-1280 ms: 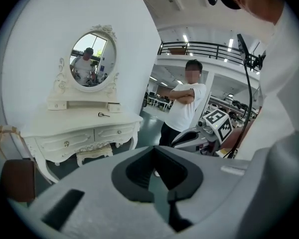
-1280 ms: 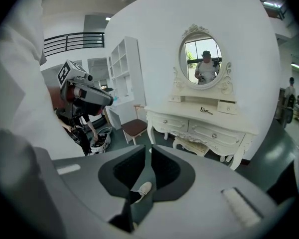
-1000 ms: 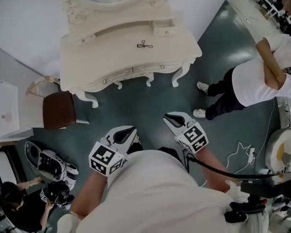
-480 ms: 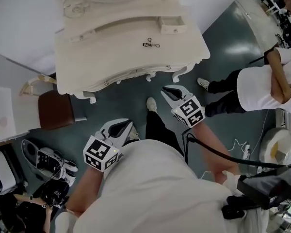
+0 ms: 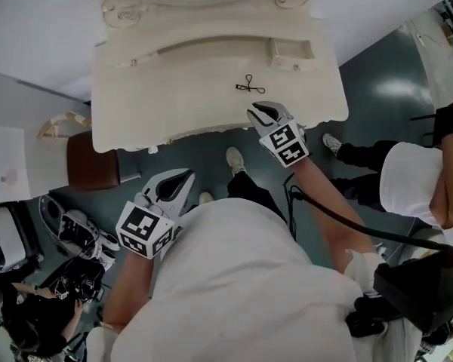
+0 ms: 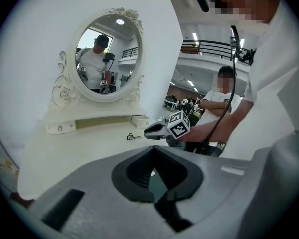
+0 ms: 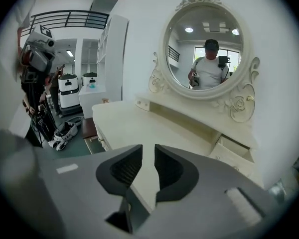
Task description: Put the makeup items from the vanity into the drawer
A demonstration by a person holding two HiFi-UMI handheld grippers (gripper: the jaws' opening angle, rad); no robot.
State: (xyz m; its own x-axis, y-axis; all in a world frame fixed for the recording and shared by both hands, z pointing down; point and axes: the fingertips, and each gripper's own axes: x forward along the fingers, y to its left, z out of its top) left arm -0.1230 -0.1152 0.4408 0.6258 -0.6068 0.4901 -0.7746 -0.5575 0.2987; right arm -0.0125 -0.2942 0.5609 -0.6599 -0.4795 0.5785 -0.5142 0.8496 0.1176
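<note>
Reaching over the front edge of the table (image 5: 174,89), the right tool (image 5: 260,114) sits right of centre in the head view, just below the curler (image 5: 249,87), near it but not touching. Its jaws have just been opening and stand apart with nothing between them; only bare tabletop shows through the gap in the right gripper view. That spread looks like preparation for taking the curler, the one makeup item I can see.

The curler lies flat on the tabletop, in the upper middle of the head view. The little drawer (image 5: 291,51) stands pulled out just up and right of it, on the table's back ledge. That makes a short carry, which probably explains why this hand leads.

The left tool (image 5: 180,181) hangs at lower left of the head view, over the floor and well apart from the table. Its jaw tips meet and hold nothing. It seems kept out of the way, since the drawer is already open. I can make out nothing inside the drawer, so the task looks barely begun.
</note>
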